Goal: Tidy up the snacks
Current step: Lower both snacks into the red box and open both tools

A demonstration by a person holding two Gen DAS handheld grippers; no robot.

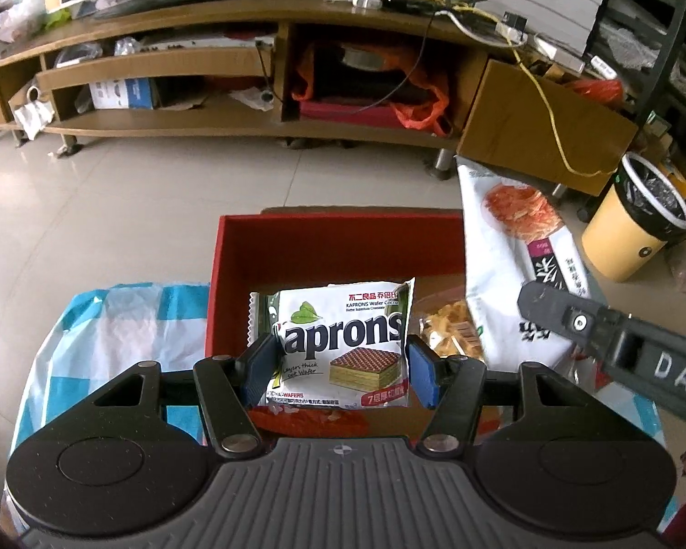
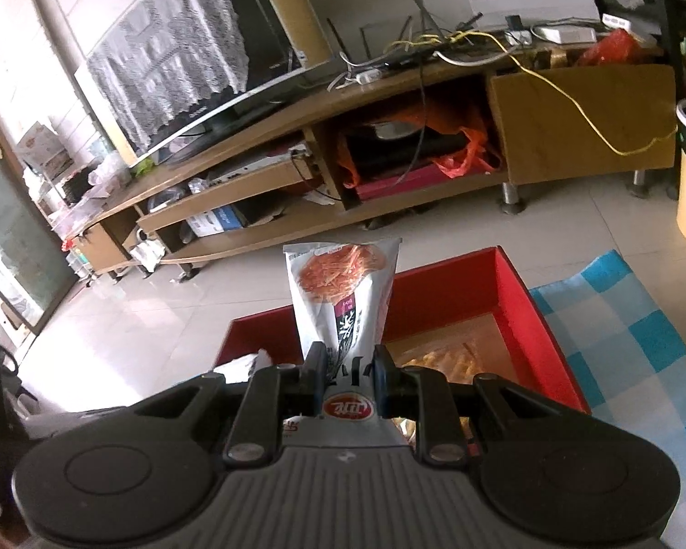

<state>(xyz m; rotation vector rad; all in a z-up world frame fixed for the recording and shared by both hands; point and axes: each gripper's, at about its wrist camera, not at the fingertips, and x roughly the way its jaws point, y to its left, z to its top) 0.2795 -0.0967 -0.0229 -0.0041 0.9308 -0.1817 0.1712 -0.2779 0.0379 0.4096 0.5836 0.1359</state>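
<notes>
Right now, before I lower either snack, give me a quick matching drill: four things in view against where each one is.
Things:
1. white Kaprons wafer packet
2. white bag printed with orange strips
3. clear packet of yellow snacks
4. blue-and-white checked cloth

Places:
A. lying inside the red cardboard box
B. spread under the box
C. clamped in the left tool
D. clamped in the right tool

Pairs: 1-C, 2-D, 3-A, 4-B
</notes>
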